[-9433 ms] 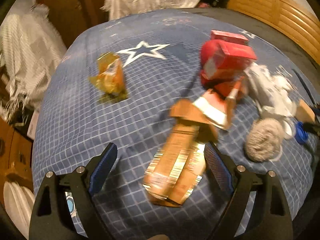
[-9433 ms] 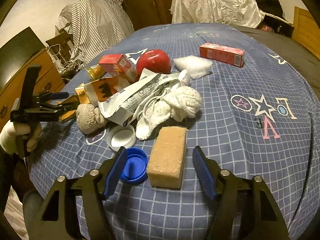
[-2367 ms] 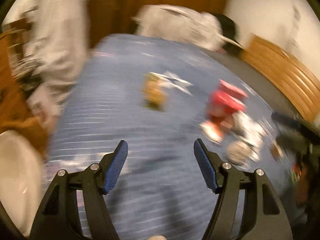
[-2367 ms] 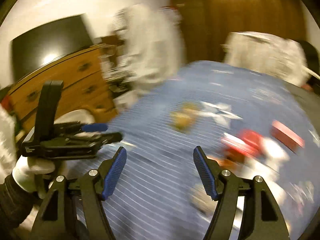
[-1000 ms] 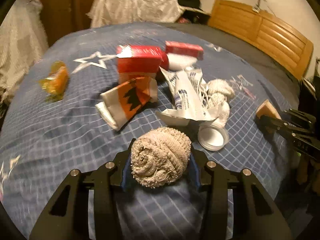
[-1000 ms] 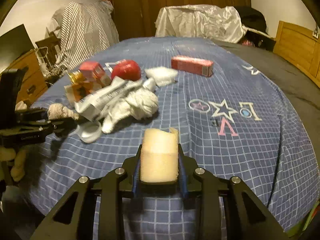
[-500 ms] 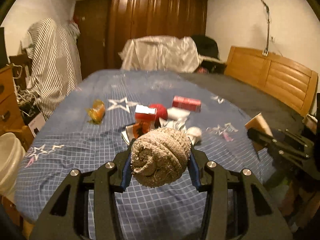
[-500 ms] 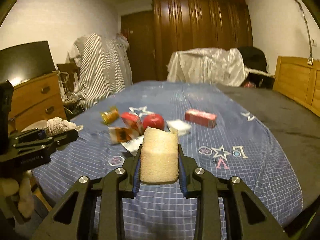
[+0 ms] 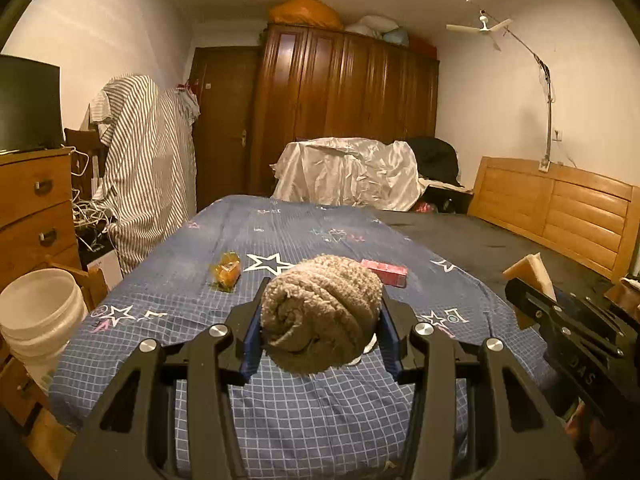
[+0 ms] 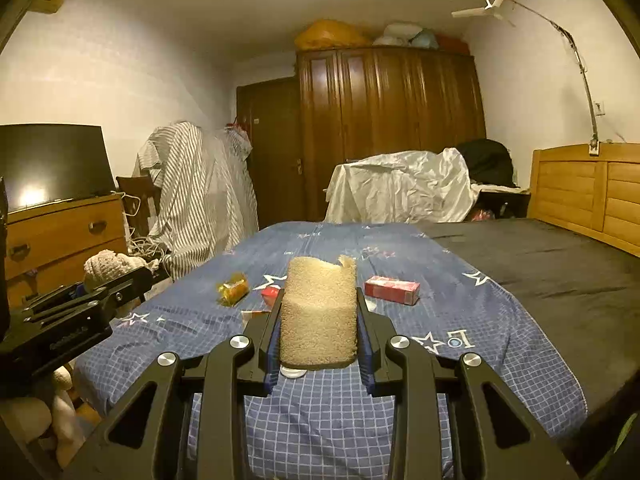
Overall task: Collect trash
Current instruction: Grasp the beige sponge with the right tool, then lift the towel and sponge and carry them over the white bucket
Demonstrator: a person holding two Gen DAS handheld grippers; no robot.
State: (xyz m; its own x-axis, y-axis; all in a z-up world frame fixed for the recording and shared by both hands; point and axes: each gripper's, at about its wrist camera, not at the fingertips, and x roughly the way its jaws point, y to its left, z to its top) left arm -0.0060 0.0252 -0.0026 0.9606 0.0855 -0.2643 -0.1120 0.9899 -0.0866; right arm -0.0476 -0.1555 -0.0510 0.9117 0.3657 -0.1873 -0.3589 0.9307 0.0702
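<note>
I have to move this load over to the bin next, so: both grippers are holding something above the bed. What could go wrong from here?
1. The rolled sock bulges well past the left gripper; being soft, it might slip free.
2. The sponge looks squeezed in the right gripper and may spring out.
3. The white bucket sits low beside the bed, by the wooden drawers, so a drop could miss it.

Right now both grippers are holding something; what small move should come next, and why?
Probably swing the left gripper toward the white bucket at the left of the bed: its fingers already clamp the rolled sock, the right gripper clamps the sponge, and both are lifted clear of the bed.
</note>
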